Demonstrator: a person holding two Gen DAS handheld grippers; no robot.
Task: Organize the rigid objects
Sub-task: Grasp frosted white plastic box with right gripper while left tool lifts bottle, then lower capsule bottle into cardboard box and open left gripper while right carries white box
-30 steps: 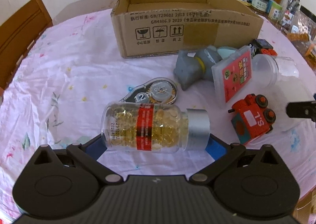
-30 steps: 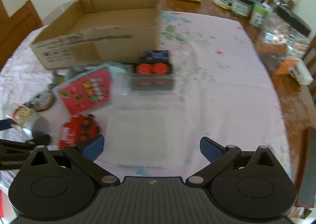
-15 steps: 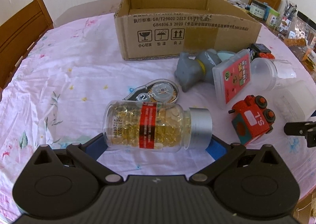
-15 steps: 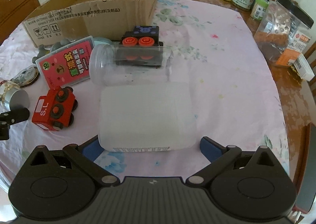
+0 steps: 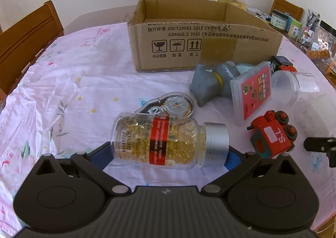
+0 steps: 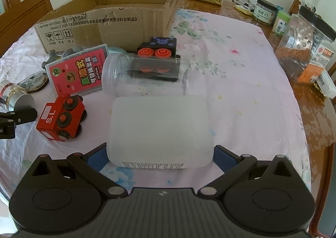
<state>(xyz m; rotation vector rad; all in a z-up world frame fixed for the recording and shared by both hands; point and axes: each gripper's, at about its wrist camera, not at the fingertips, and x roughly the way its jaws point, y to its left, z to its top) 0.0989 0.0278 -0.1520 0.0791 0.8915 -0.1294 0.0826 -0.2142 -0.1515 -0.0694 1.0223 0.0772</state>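
the left claw [image 5: 168, 154] is clenched on a clear pill bottle [image 5: 163, 141] that lies sideways between its blue pads, silver cap toward the right pad, a red band round the middle and yellow capsules inside. whether the bottle is lifted off the pink flowered surface [image 5: 73, 91] or resting on it, i cannot tell. just behind the bottle lies a tape dispenser [image 5: 172, 105], flat on the cloth.

the right claw [image 6: 160, 154] is clenched on a frosted white plastic tub [image 6: 159, 131], its pads touching the tub's two sides; a barcode strip shows along the tub's near edge. just beyond the tub a clear jar [image 6: 142, 72] lies on its side, mouth to the left, and behind it sits a black toy car [image 6: 159, 51] with orange wheels.

left of the tub a red toy train [image 6: 61, 118] lies tipped on its side, near the tip of the left claw. behind the train a clear flat case [image 6: 77, 70] with a pink card inside leans tilted against a grey toy figure [image 5: 212, 82]. an open cardboard box [image 5: 199, 45] stands upright at the back of the surface, behind the toys; nothing can be seen inside it from these angles. wooden chairs [image 5: 25, 43] stand around the surface, and jars and packets [image 6: 304, 43] crowd the bare wood at the right.
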